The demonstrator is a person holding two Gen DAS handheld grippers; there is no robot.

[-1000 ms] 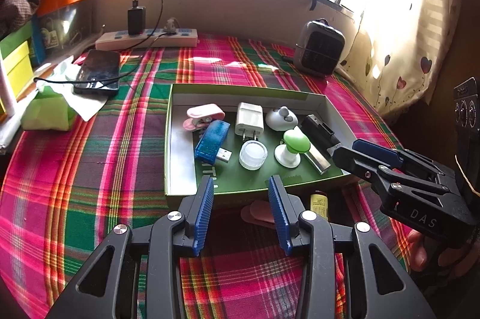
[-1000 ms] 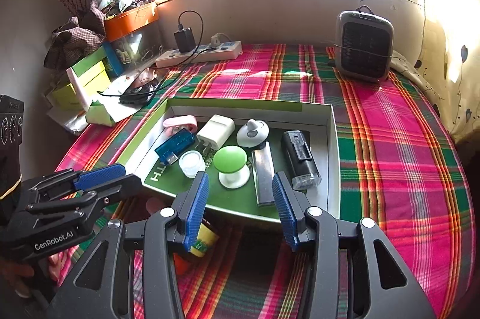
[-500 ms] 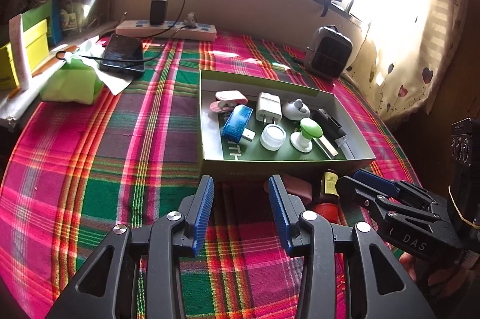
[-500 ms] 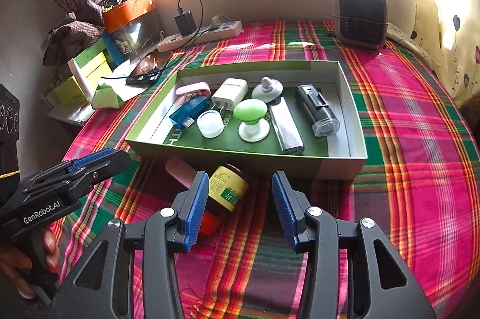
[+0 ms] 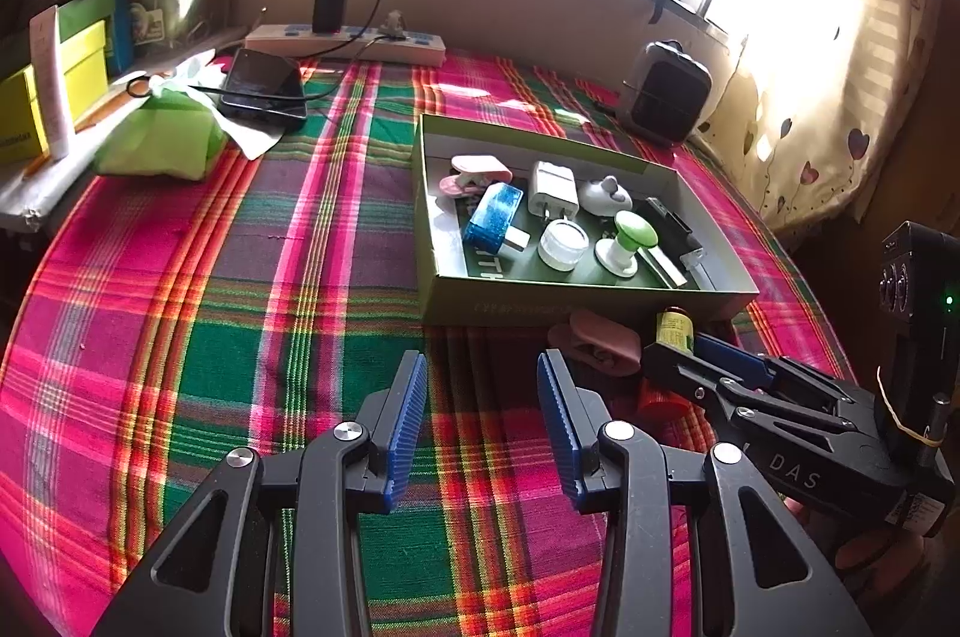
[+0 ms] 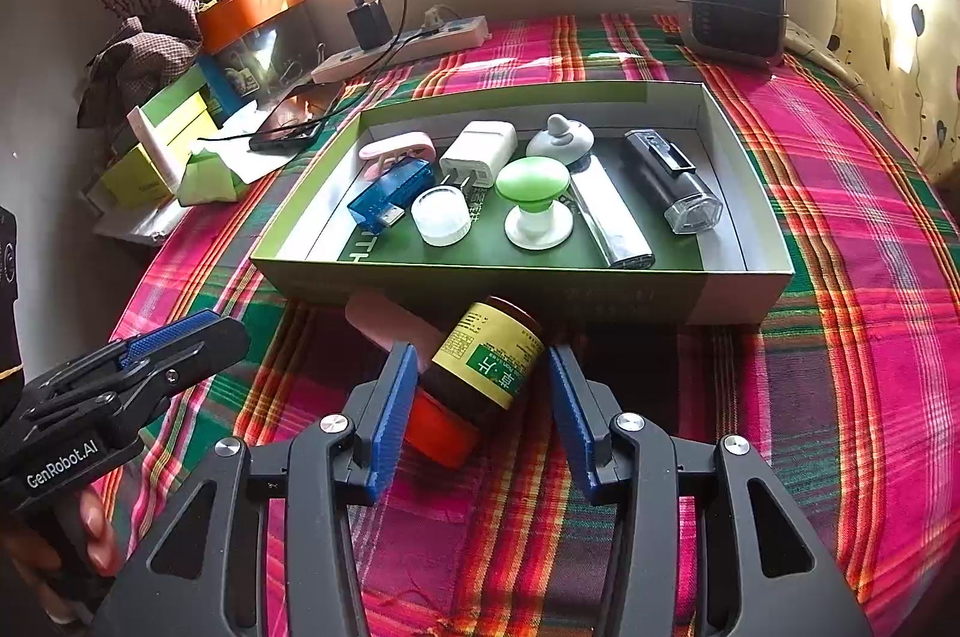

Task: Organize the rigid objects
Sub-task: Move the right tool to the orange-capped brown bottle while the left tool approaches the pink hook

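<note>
Both tools gape; right tool [image 6: 480, 397] straddles bottle [image 6: 486, 367], hiding pink clip [image 6: 384, 322].

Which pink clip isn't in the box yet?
The pink clip on the cloth, beside the brown bottle, outside the box. The other pink clip lies inside, far-left corner.

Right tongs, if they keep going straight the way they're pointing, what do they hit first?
Probably the brown medicine bottle, lying on its side between the open right tongs. Behind it stands the green box wall.

Both wrist views face window; share box [image 5: 576, 304].
</note>
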